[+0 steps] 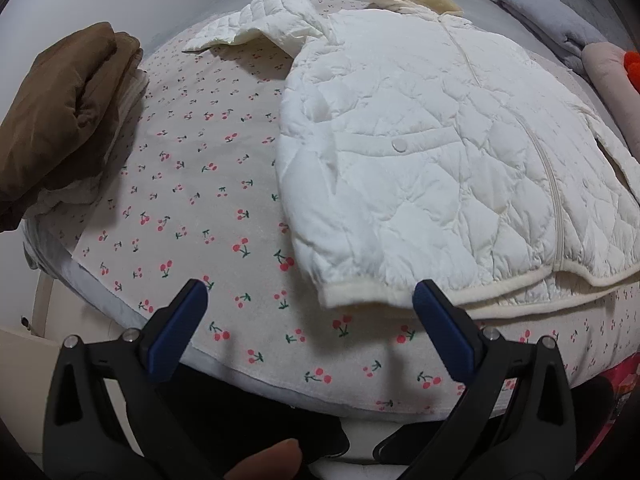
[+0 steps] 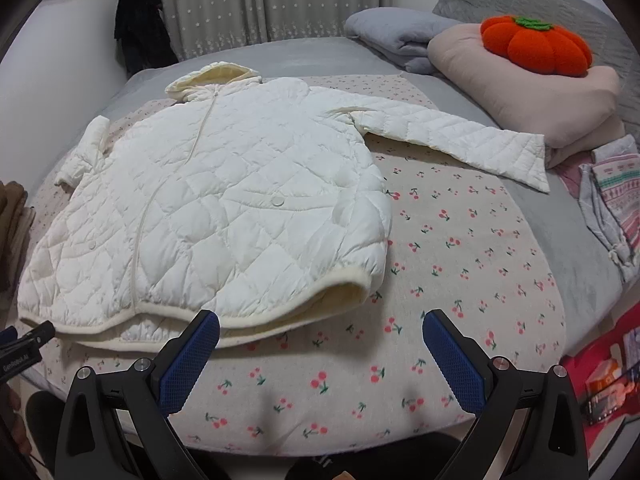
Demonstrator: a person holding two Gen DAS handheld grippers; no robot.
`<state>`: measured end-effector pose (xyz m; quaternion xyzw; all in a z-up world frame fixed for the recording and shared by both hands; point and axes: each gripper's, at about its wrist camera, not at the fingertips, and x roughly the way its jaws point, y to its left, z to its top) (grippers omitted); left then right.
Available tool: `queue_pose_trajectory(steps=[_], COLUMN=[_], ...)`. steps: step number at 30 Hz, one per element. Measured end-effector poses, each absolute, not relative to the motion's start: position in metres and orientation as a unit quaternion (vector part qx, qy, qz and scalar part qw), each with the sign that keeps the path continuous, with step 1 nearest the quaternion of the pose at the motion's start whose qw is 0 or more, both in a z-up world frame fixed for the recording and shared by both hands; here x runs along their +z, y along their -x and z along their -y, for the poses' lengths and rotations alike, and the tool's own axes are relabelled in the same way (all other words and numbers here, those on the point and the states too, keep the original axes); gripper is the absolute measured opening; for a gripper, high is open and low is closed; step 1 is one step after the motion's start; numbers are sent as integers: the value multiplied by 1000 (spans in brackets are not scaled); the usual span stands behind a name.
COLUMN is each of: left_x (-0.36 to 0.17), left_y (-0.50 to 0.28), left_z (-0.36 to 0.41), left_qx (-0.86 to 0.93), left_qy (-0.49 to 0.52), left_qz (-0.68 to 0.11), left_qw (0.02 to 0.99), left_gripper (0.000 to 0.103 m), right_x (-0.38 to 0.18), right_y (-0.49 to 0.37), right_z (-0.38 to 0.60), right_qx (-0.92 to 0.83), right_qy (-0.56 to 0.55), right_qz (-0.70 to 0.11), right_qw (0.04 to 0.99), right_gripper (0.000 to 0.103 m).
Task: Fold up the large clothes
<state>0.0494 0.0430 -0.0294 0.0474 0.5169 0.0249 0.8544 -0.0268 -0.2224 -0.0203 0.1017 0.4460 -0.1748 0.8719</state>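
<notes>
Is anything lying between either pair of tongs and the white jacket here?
Nothing visible does. The left tongs and right tongs both hang open just short of the white quilted jacket, at its hem, with only bare cherry-print sheet below them. The folded brown garment sits well off to the left.

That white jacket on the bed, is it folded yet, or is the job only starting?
Only starting. The brown garment sits bundled at the bed's edge, apparently done. The white jacket lies flat, zipped, with one sleeve stretched out, so no fold is made. The left tool and right tool are open near its hem, holding nothing.
</notes>
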Motion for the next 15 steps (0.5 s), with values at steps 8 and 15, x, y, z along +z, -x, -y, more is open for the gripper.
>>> queue_pose_trajectory(steps=[8,15], left_x=[-34,-91], left_y=[-84,-106], left_z=[-69,-94], left_qx=[-23,-24], left_qy=[30,79], left_qz=[-512,-545], left_qw=[858,834], left_gripper=[102,103], right_x=[-53,-99], right_y=[-13,-36], right_z=[275,309], right_qx=[-139,-78], right_qy=[-130,-211], right_qz=[-472,-500], right_qw=[861,837], right_gripper=[103,103])
